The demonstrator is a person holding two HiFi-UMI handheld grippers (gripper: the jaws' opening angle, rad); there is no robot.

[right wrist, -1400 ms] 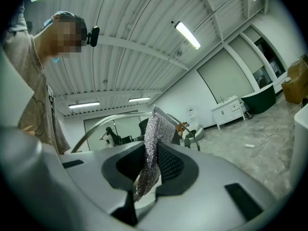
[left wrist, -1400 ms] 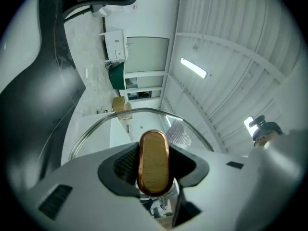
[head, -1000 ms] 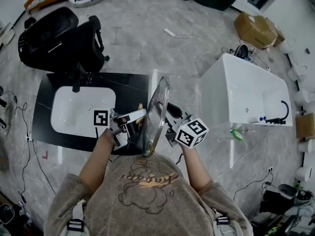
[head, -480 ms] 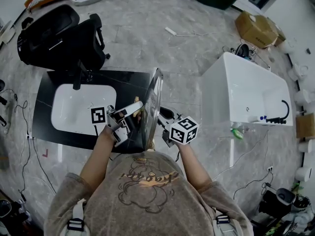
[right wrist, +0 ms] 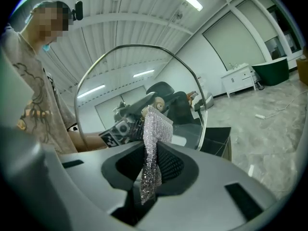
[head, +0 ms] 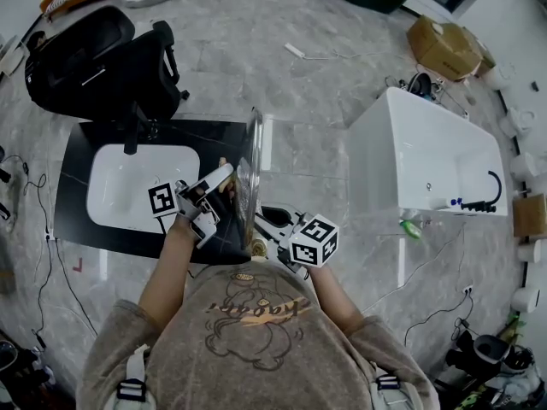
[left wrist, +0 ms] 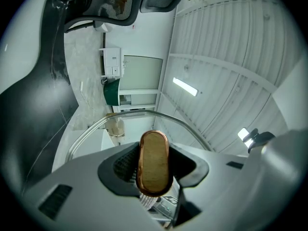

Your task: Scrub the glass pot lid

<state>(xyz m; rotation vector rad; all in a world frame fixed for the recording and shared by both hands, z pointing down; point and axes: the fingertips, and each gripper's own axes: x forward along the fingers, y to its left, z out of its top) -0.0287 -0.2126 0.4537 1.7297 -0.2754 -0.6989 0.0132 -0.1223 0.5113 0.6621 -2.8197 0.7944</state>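
The glass pot lid point(head: 249, 173) stands on edge between my two grippers, above the black counter. My left gripper point(head: 208, 197) is shut on the lid's wooden knob point(left wrist: 154, 170), which fills the gap between its jaws. The lid's metal rim point(left wrist: 185, 125) arcs just beyond the knob. From the lid's other side my right gripper point(head: 270, 225) is shut on a silvery mesh scrub cloth point(right wrist: 155, 143). The cloth's upper end lies against the glass lid point(right wrist: 120, 76). Through the glass I see the left gripper point(right wrist: 129, 121) and its knob.
A white basin point(head: 128, 186) is set in the black counter point(head: 218, 139) under the lid. Black chairs point(head: 102, 58) stand behind it. A white bathtub point(head: 427, 156) is to the right and a cardboard box point(head: 444, 48) beyond it. Cables trail over the marble floor.
Both grippers and the lid have shifted left and slightly away from me. The lid has turned more edge-on and now stands nearly upright. Both grips are unchanged.
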